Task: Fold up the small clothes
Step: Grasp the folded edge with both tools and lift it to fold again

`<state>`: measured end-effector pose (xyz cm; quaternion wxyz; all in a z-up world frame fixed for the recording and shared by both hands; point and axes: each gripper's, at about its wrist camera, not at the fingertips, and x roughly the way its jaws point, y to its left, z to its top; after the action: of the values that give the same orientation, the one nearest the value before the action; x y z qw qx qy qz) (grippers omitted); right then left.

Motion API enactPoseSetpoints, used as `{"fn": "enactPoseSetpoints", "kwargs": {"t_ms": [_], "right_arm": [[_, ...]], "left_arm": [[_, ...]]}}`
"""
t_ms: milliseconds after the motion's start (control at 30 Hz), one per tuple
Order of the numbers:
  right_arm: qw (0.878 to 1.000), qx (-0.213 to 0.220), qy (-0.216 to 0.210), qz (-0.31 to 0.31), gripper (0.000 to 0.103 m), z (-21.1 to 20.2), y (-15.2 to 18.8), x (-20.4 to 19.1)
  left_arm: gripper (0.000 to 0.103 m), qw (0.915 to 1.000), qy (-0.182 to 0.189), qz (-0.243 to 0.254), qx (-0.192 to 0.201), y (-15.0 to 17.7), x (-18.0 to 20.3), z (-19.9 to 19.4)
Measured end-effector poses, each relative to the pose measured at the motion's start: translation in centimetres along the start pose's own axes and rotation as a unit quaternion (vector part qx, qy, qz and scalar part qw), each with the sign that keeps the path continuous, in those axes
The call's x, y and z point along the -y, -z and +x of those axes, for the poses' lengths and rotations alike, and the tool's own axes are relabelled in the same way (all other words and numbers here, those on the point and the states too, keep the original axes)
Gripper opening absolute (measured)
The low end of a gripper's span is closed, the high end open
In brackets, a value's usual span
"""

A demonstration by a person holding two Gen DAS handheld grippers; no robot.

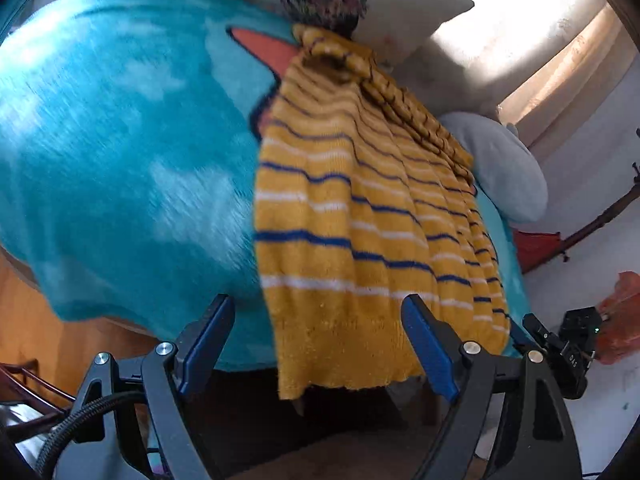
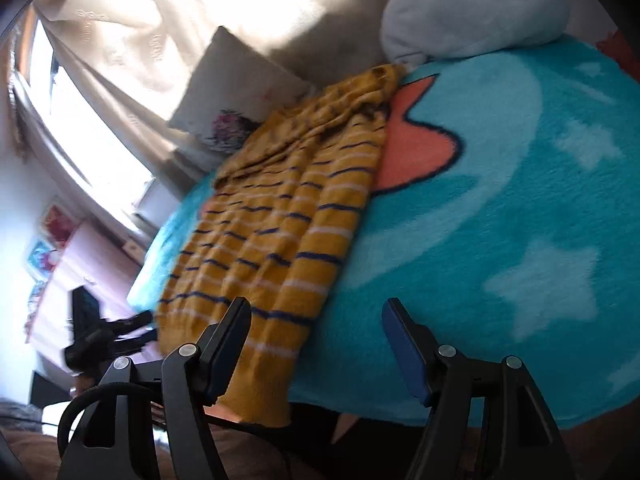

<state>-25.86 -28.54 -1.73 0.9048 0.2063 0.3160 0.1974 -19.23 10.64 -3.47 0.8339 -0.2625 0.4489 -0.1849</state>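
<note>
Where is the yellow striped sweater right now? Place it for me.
The yellow striped sweater lies on the turquoise blanket, its hem hanging over the near edge. Its far end reaches toward the white pillow and grey cushion.

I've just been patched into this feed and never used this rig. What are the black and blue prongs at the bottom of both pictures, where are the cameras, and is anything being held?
The prongs are the fingers of two hand-held grippers; a person carries one in each hand. Each picture comes from a fisheye camera on a gripper, looking forward along its fingers.

The left gripper and the right gripper are both open and hold nothing.

Ahead lies a mustard striped sweater, rumpled, on a turquoise blanket, with its hem hanging over the near edge. Behind it are a white pillow and a grey cushion.
</note>
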Motion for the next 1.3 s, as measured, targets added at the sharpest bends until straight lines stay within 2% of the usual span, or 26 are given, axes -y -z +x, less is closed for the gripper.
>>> {"fn": "enactPoseSetpoints", "kwargs": {"t_ms": [100, 133, 167, 200, 267, 333, 433, 467, 533, 567, 600, 633, 667, 700, 733, 833, 1000, 1133, 1300], "right_arm": [[0.999, -0.009, -0.035, 0.009, 0.073, 0.8, 0.7, -0.2], [0.999, -0.009, -0.045, 0.011, 0.073, 1.0, 0.9, -0.3], [0.998, -0.011, -0.057, 0.016, 0.073, 1.3, 1.1, -0.4], [0.997, -0.013, -0.07, 0.02, 0.073, 1.5, 1.3, -0.5], [0.995, -0.019, -0.094, 0.032, 0.073, 2.0, 1.7, -0.6], [0.992, -0.027, -0.119, 0.044, 0.073, 3.0, 2.1, -0.7], [0.989, -0.027, -0.138, 0.051, 0.073, 4.0, 2.4, -1.0], [0.989, -0.026, -0.139, 0.052, 0.073, 4.2, 2.4, -1.2], [0.989, -0.021, -0.137, 0.054, 0.069, 4.6, 2.4, -1.6], [0.989, -0.02, -0.132, 0.058, 0.059, 4.8, 2.4, -1.6], [0.99, -0.019, -0.123, 0.066, 0.041, 5.0, 2.3, -1.4], [0.99, -0.02, -0.115, 0.077, 0.032, 5.3, 2.3, -1.2], [0.989, -0.022, -0.111, 0.089, 0.015, 5.6, 2.2, -0.8], [0.988, -0.024, -0.112, 0.103, 0.012, 5.8, 2.2, -0.4], [0.986, -0.022, -0.119, 0.113, 0.012, 5.8, 2.3, -0.2], [0.988, -0.013, -0.119, 0.093, 0.01, 5.0, 2.0, -1.2], [0.987, 0.019, -0.143, 0.071, 0.009, 2.1, 1.0, -2.6], [0.985, 0.04, -0.159, 0.052, 0.009, -0.5, 0.8, -3.3], [0.985, 0.04, -0.166, 0.036, 0.009, -2.5, 1.8, -4.1]], "left_arm": [[0.084, 0.9987, 0.048, -0.011, -0.014, 0.5, -0.1, 0.7], [0.077, 0.9982, 0.057, -0.013, -0.012, 0.5, -0.1, 0.7], [0.065, 0.9979, 0.062, -0.014, -0.009, 0.6, -0.1, 0.6], [0.059, 0.9978, 0.064, -0.012, -0.006, 0.6, 0.0, 0.4], [0.04, 0.9981, 0.062, -0.001, 0.002, 0.6, 0.4, 0.1], [0.039, 0.9978, 0.066, 0.007, 0.007, 0.6, 0.8, -0.2], [0.04, 0.9957, 0.092, 0.014, -0.006, 0.6, 1.1, 0.3], [0.05, 0.9946, 0.102, 0.011, -0.018, 0.6, 1.2, 0.9], [0.06, 0.9911, 0.127, -0.007, -0.038, 0.6, 0.9, 1.8], [0.06, 0.9896, 0.136, -0.019, -0.042, 0.6, 0.7, 2.1], [0.06, 0.9889, 0.14, -0.027, -0.042, 0.5, 0.5, 2.1], [0.055, 0.9887, 0.14, -0.032, -0.042, 0.5, 0.4, 2.1], [0.033, 0.9899, 0.132, -0.036, -0.037, 0.4, 0.3, 1.9], [0.018, 0.9922, 0.115, -0.035, -0.033, 0.4, 0.2, 1.6], [0.008, 0.9939, 0.102, -0.031, -0.027, 0.4, 0.2, 1.2], [0.008, 0.9935, 0.11, -0.028, 0.007, 0.5, 0.5, -1.1], [0.008, 0.9927, 0.095, 0.039, 0.062, 0.9, 3.9, -4.8], [0.008, 0.9882, 0.099, 0.079, 0.085, 1.9, 5.9, -7.1], [0.008, 0.9862, 0.09, 0.095, 0.102, 2.8, 6.9, -8.9]]}}
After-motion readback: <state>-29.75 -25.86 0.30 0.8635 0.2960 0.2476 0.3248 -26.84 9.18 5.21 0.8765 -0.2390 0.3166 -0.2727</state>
